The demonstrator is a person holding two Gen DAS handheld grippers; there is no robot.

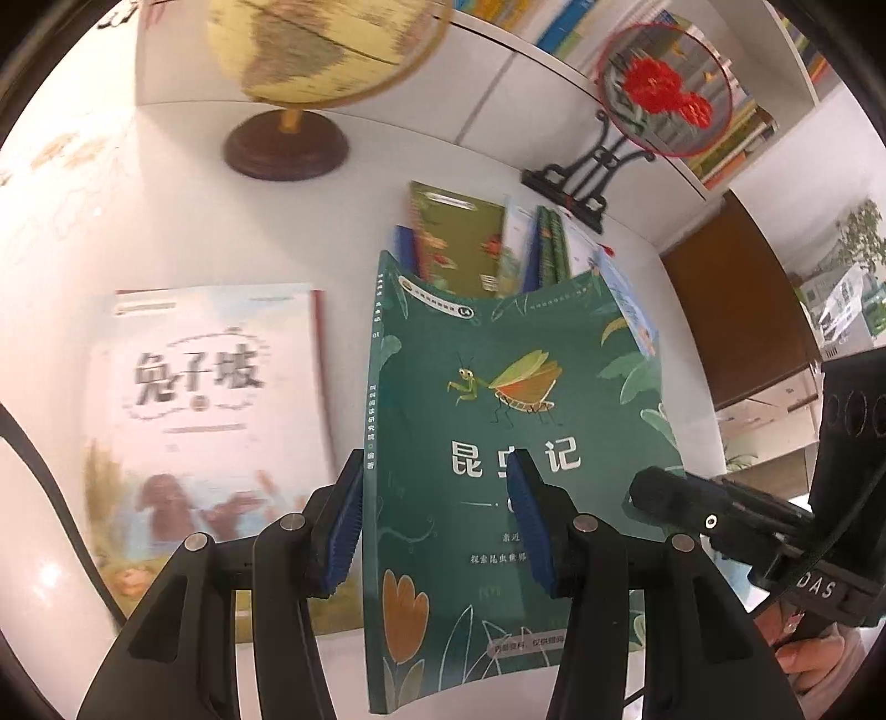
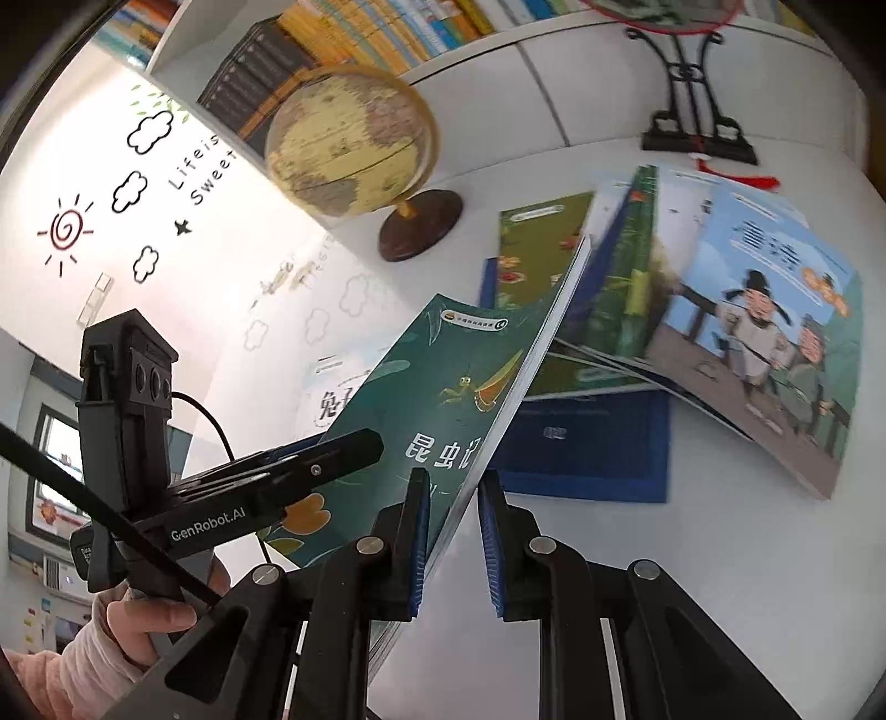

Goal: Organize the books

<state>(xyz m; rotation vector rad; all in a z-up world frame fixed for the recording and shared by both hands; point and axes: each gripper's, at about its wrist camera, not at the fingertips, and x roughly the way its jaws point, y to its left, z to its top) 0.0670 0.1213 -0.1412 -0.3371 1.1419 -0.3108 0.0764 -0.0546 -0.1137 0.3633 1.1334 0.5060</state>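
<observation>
A green insect book (image 1: 498, 421) is held up off the white table, tilted. My left gripper (image 1: 437, 526) straddles its spine edge with jaws wide apart; one blue pad lies on the cover, so the grip is unclear. My right gripper (image 2: 451, 537) has the book's page edge (image 2: 498, 399) between its blue pads, the left pad touching and a small gap on the right. A white rabbit-hill book (image 1: 210, 421) lies flat at left. A loose pile of books (image 2: 692, 332) lies behind, with a blue cartoon-figure book (image 2: 769, 343) on top.
A globe (image 1: 321, 50) on a brown base stands at the back; it also shows in the right wrist view (image 2: 349, 144). A round embroidered fan on a black stand (image 1: 664, 94) is at the back right. Wall shelves (image 2: 343, 39) hold many books. The table edge (image 1: 698, 354) runs at right.
</observation>
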